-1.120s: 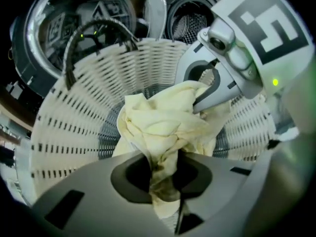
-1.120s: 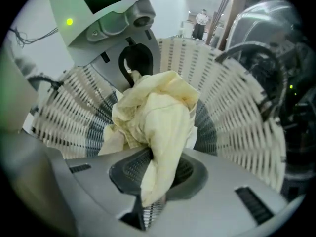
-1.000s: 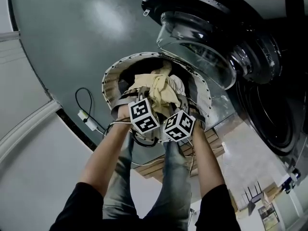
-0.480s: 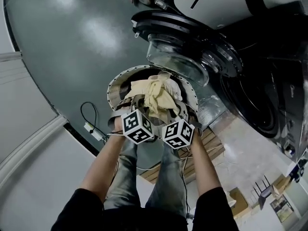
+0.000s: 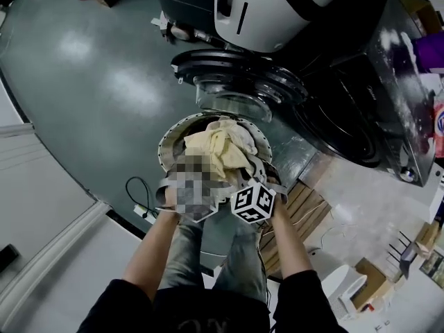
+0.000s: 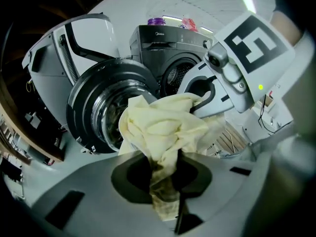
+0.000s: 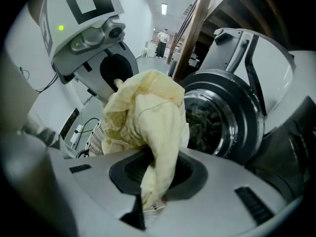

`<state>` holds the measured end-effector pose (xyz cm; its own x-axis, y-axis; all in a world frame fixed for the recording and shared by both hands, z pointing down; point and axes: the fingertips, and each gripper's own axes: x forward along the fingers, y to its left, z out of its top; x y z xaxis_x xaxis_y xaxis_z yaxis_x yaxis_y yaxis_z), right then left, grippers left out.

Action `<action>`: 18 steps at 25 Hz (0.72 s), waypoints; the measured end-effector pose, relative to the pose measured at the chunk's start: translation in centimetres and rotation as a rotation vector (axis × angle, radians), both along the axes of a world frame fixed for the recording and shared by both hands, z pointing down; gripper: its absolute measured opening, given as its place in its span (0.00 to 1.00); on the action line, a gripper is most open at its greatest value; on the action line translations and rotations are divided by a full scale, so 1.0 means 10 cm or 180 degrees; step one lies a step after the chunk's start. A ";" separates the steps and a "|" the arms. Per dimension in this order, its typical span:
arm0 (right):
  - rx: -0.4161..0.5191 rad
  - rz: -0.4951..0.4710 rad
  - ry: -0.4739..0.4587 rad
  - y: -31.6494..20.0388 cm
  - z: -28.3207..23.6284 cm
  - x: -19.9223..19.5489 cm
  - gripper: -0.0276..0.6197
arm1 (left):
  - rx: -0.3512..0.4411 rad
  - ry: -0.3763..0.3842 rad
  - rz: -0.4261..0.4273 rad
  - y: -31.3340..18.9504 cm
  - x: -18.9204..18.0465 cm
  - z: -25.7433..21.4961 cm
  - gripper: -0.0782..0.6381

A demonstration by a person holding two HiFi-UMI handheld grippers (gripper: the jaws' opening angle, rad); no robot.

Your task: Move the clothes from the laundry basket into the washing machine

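Note:
A pale yellow cloth [image 5: 218, 148] hangs bunched over the round white laundry basket [image 5: 166, 144]. Both grippers hold it, side by side. In the left gripper view my left gripper [image 6: 165, 181] is shut on a twisted end of the cloth [image 6: 163, 127]. In the right gripper view my right gripper [image 7: 153, 181] is shut on another fold of the cloth [image 7: 148, 117]. The washing machine's round glass door [image 5: 239, 82] stands swung open beyond the basket, and the dark drum opening [image 5: 347, 116] lies to its right. More laundry shows behind the door glass [image 7: 207, 122].
A black cable with a white plug [image 5: 142, 203] lies on the grey floor left of the basket. A wooden pallet [image 5: 298, 207] sits to the right of my arms. Bottles [image 5: 430, 54] stand on the dark machine. A white appliance [image 5: 277, 5] stands behind the door.
Both grippers have risen together with the yellow cloth, lifting it out of the basket. The head view has risen too and shows more of the machine.

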<state>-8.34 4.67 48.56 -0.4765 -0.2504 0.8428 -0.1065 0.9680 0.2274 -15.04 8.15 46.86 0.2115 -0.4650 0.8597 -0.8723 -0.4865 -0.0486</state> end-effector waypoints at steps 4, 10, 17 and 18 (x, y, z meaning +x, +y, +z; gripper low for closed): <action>0.0121 0.0214 -0.0119 -0.07 -0.29 0.11 0.14 | 0.0144 -0.0059 0.0162 -0.09 0.11 -0.31 0.22; 0.0244 0.0462 -0.0260 -0.22 -0.70 0.54 0.14 | 0.0321 -0.0127 0.0326 -0.25 0.57 -0.74 0.22; 0.0454 0.0722 -0.0296 -0.49 -1.08 1.42 0.14 | 0.0498 -0.0183 0.0737 -0.57 1.44 -1.10 0.22; 0.0477 0.0779 -0.0307 -0.53 -1.12 1.57 0.14 | 0.0527 -0.0199 0.0804 -0.61 1.58 -1.14 0.22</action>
